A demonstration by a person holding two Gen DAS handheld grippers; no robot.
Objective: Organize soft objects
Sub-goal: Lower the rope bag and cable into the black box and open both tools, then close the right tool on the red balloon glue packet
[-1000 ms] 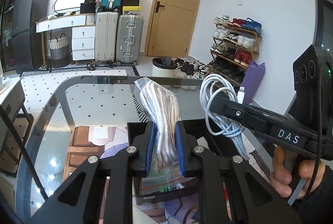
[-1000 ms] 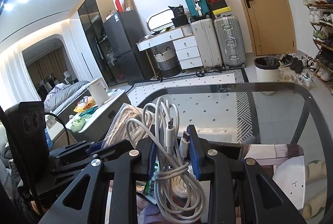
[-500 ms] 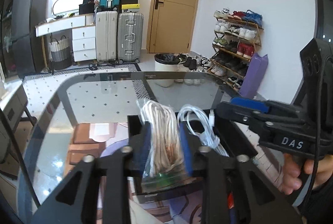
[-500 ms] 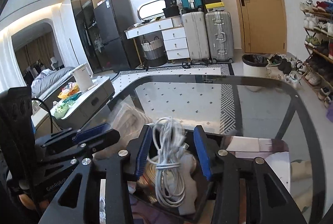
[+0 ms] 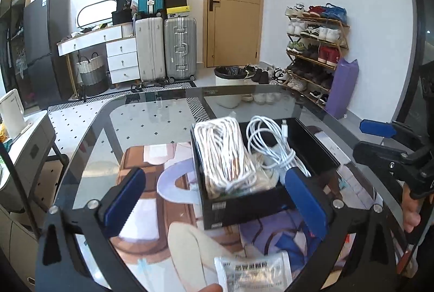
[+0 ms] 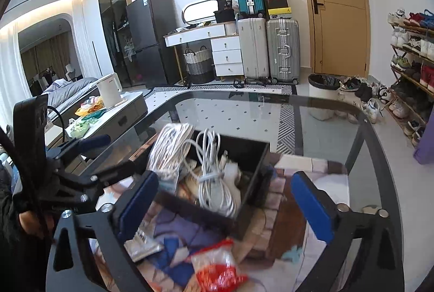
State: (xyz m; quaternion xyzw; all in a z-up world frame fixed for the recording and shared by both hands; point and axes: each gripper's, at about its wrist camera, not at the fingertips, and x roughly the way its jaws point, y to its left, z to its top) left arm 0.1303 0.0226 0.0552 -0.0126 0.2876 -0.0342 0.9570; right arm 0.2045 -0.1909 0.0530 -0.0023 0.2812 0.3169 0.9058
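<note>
A black box (image 5: 244,206) (image 6: 255,164) stands on the glass table. In it lie a clear bag of white cord (image 5: 222,153) (image 6: 169,148) on its left side and a coiled white charging cable (image 5: 267,140) (image 6: 214,178) on its right. My left gripper (image 5: 214,199) is open wide and empty, just in front of the box. My right gripper (image 6: 225,208) is open wide and empty, over the box's near edge. The right gripper also shows at the right of the left wrist view (image 5: 393,145).
A printed white sachet (image 5: 252,273) (image 6: 142,240) and a red-and-white packet (image 6: 217,265) lie on the patterned mat in front of the box. The glass table's rim (image 5: 244,90) curves behind. Suitcases, a shoe rack and a bin stand beyond.
Both grippers lowered their loads into the black box, opened and let go. The bag of cord and the white cable now rest in the box, and both grippers have drawn back.
</note>
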